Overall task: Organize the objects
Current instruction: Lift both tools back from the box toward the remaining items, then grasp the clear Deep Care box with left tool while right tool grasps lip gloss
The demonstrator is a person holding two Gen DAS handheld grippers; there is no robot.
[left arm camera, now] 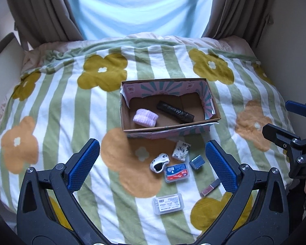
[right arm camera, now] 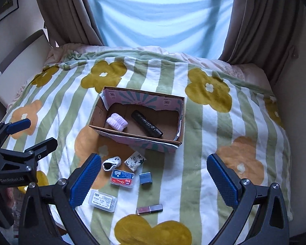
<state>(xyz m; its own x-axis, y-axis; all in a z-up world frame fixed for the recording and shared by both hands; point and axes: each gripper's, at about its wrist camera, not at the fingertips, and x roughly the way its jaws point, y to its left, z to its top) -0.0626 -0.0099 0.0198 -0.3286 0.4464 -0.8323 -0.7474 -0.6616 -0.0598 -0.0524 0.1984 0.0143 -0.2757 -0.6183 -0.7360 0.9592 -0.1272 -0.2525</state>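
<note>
An open cardboard box (left arm camera: 213, 107) (right arm camera: 178, 122) sits mid-bed, holding a rolled pink cloth (left arm camera: 145, 117) (right arm camera: 117, 121) and a black roll (left arm camera: 175, 111) (right arm camera: 146, 123). In front of it lie a panda sock (left arm camera: 159, 162) (right arm camera: 111, 163), a floral tissue pack (left arm camera: 181, 150) (right arm camera: 135, 161), a red-blue floss case (left arm camera: 176, 172) (right arm camera: 122, 178), a small grey box (left arm camera: 197, 162) (right arm camera: 145, 178), a lipstick (left arm camera: 210, 187) (right arm camera: 150, 209) and a clear labelled case (left arm camera: 167, 203) (right arm camera: 102, 200). My left gripper (left arm camera: 153, 165) and right gripper (right arm camera: 155, 175) are both open and empty, above the items.
The bed is covered by a green-striped floral blanket (left arm camera: 71, 112) (right arm camera: 214, 143). Brown curtains (left arm camera: 40, 10) (right arm camera: 259, 20) and a bright window lie behind. A chair back (right arm camera: 20, 65) stands left of the bed. The right gripper also shows at the right edge of the left wrist view (left arm camera: 295, 126).
</note>
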